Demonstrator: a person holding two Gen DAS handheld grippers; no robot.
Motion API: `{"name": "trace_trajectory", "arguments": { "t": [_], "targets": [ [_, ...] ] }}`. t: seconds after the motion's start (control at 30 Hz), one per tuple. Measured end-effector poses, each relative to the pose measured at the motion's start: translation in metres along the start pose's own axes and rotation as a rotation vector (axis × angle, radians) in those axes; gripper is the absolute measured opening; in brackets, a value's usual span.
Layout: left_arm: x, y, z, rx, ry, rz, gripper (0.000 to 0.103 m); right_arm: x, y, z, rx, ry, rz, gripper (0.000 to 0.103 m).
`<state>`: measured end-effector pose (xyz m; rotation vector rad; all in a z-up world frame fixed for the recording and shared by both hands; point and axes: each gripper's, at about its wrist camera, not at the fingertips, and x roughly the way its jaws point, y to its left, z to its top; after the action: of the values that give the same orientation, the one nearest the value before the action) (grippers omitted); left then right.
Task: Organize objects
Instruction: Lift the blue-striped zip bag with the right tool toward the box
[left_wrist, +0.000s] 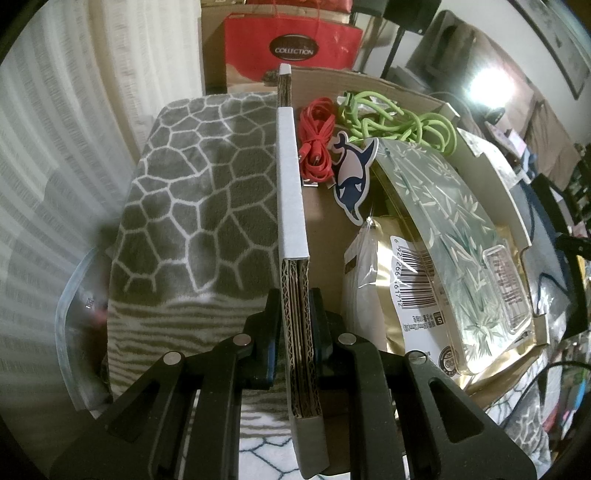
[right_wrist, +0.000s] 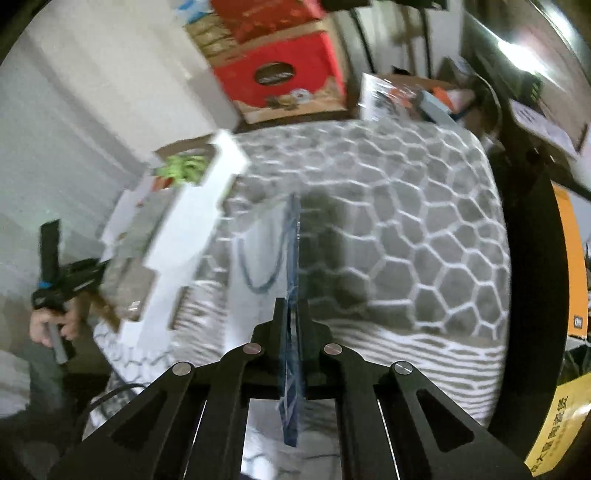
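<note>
My left gripper (left_wrist: 295, 306) is shut on the near wall of a cardboard box (left_wrist: 291, 192). Inside the box lie a red cable (left_wrist: 314, 147), a green cord (left_wrist: 399, 122), a whale sticker (left_wrist: 351, 173), a bamboo-print packet (left_wrist: 461, 251) and a white pouch with a barcode (left_wrist: 402, 295). My right gripper (right_wrist: 291, 310) is shut on a clear zip bag with a blue edge (right_wrist: 291, 258), held edge-on above the grey patterned blanket (right_wrist: 388, 221). The box (right_wrist: 192, 221) and the left gripper (right_wrist: 62, 284) show at the left of the right wrist view, blurred.
The grey and white blanket (left_wrist: 192, 206) covers the surface left of the box. A red box marked COLLECTION (left_wrist: 291, 48) stands behind. A clear bag edge (left_wrist: 70, 314) shows at the left. An orange and yellow package (right_wrist: 569, 295) and dark furniture stand at the right.
</note>
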<state>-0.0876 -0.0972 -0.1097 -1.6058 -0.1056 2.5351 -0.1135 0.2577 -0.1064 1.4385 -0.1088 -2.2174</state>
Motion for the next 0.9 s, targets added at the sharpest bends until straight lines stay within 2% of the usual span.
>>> {"name": "trace_trajectory", "arguments": {
  "t": [0.2, 0.37, 0.43, 0.5, 0.53, 0.63, 0.73, 0.9],
  "targets": [
    [0.000, 0.000, -0.001, -0.002, 0.000, -0.002, 0.013, 0.000, 0.049, 0.007, -0.069, -0.001, 0.060, 0.003],
    [0.000, -0.001, -0.001, -0.003, 0.000, -0.002, 0.013, 0.013, 0.076, 0.008, -0.071, 0.037, 0.152, 0.004],
    [0.000, -0.001, -0.001, -0.003, 0.001, -0.001, 0.013, 0.018, 0.089, 0.009, -0.076, 0.061, 0.213, 0.009],
    [0.001, -0.001, -0.002, -0.003, 0.001, -0.001, 0.013, 0.016, 0.100, 0.009, -0.091, 0.061, 0.232, 0.010],
    [0.001, -0.002, -0.002, -0.003, 0.001, -0.002, 0.013, 0.014, 0.104, 0.010, -0.096, 0.055, 0.230, 0.011],
    [0.001, -0.001, -0.002, -0.004, 0.001, -0.002, 0.013, 0.007, 0.102, 0.013, -0.080, 0.028, 0.233, 0.035],
    [0.001, -0.002, -0.002, -0.004, 0.001, -0.002, 0.013, 0.002, 0.089, 0.017, -0.043, 0.002, 0.212, 0.039],
    [0.001, -0.001, -0.002, -0.005, 0.001, -0.003, 0.013, 0.015, 0.060, 0.015, -0.010, 0.014, 0.039, 0.045]
  ]
}}
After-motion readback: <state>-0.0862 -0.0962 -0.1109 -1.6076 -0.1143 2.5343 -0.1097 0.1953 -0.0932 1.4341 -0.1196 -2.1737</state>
